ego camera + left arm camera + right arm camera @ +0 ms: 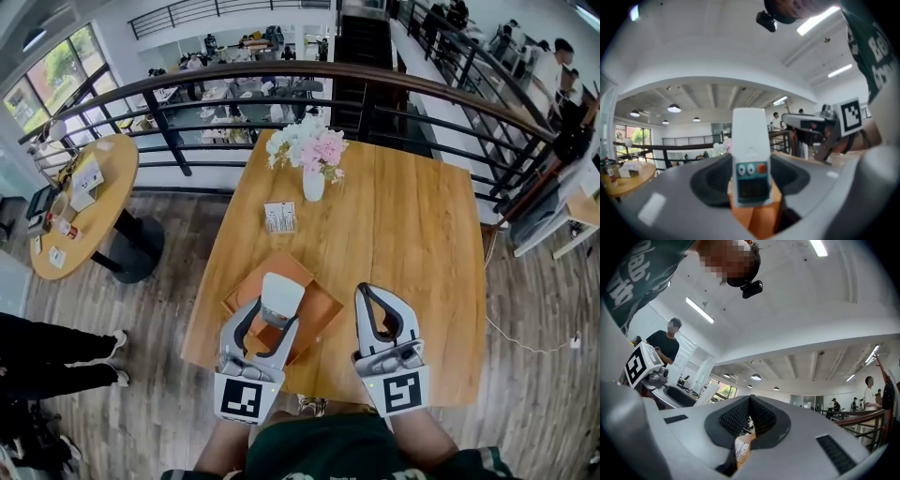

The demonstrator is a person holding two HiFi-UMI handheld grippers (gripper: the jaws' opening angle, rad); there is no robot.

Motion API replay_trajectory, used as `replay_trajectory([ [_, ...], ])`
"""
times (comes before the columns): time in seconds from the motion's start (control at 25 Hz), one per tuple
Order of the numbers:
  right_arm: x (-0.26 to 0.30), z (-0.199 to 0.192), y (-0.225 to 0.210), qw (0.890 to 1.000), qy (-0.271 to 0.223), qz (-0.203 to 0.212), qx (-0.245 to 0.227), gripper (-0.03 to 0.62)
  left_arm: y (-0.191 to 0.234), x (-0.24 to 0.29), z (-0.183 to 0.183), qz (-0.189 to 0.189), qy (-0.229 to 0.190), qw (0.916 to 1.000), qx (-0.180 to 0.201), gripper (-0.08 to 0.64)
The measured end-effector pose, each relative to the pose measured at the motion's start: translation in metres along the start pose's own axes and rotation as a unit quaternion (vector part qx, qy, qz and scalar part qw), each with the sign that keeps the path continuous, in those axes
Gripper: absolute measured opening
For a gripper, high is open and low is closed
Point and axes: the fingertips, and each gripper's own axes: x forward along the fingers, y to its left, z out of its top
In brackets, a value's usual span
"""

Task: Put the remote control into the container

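One square wooden worktop (412,234) stands on a plank floor (534,394) beside a dark curved railing (375,80), with a lower hall of desks and people beyond it at 12 o'clock. A round table (98,178) strewn with small things sits at 9 o'clock, well apart, and a person's legs (56,352) show at 8 o'clock. A vase of white and pink flowers (312,155) stands near the worktop's 12 o'clock edge, with a small printed card (279,217) just towards 6 o'clock from it; its print is too small to read. From centre to the 3 o'clock edge the wood lies bare. The orange container (323,314), a shallow tray turned cornerwise, lies near the 6 o'clock edge. The left tongs (275,314) are clenched on the white remote control (281,292), which is over the container; whether it touches the tray cannot be told. In the left gripper view the remote control (750,140) shows two pale buttons, one orange button and a dark screen. The right tongs (380,298) hover at 3 o'clock of the container, pads pressed together on nothing (750,404). Each carries a black-and-white square marker.
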Motion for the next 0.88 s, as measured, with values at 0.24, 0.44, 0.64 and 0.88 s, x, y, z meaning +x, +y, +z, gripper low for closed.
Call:
replay_trajectory([
  [0.24, 0.004, -0.008, -0.009, 1.000, -0.003, 0.006, 0.014, 0.015, -0.003, 0.007, -0.009, 0.009, 0.016, 0.9998, 0.005, 0.247],
  [0.44, 0.004, -0.016, -0.013, 1.000, 0.001, 0.009, 0.023, 0.015, -0.011, 0.013, -0.024, 0.001, 0.042, 0.9991, 0.006, 0.247],
  [0.64, 0.003, -0.023, -0.019, 1.000, 0.007, 0.012, 0.024, 0.015, -0.017, 0.020, -0.033, -0.002, 0.062, 0.9981, 0.002, 0.247],
  [0.88, 0.005, -0.029, -0.021, 0.999, 0.003, 0.017, 0.035, 0.015, -0.025, 0.030, -0.046, -0.013, 0.089, 0.9960, -0.004, 0.245],
])
